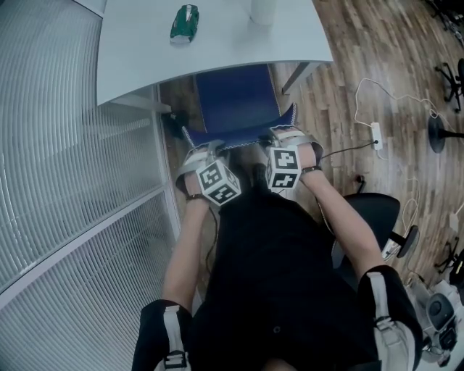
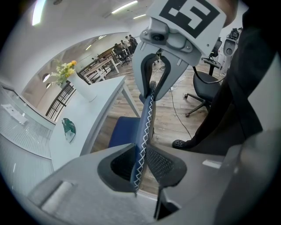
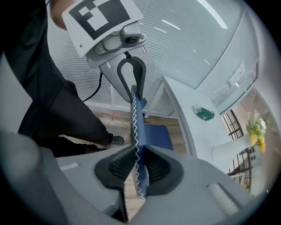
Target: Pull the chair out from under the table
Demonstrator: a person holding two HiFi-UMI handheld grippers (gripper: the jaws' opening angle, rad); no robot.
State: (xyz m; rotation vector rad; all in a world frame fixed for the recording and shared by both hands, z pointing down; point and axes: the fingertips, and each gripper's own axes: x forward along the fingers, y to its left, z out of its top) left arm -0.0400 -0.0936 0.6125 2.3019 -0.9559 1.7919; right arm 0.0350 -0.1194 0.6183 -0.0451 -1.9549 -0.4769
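Chair backrest [image 1: 239,136] being pinched, mid-frame, by left gripper [image 2: 141,163] and right gripper [image 3: 138,166]; under uneven pull, thin edge likely being lost.

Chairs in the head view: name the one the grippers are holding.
The blue chair half under the white table: left gripper and right gripper clamp its stitched backrest. The black office chair at right is not held.

A green packet [image 1: 184,22] lies near a white vase [image 1: 262,10].

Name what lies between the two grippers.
The chair's stitched backrest edge runs from the left gripper to the right gripper, both clamped on it; the head view shows this.
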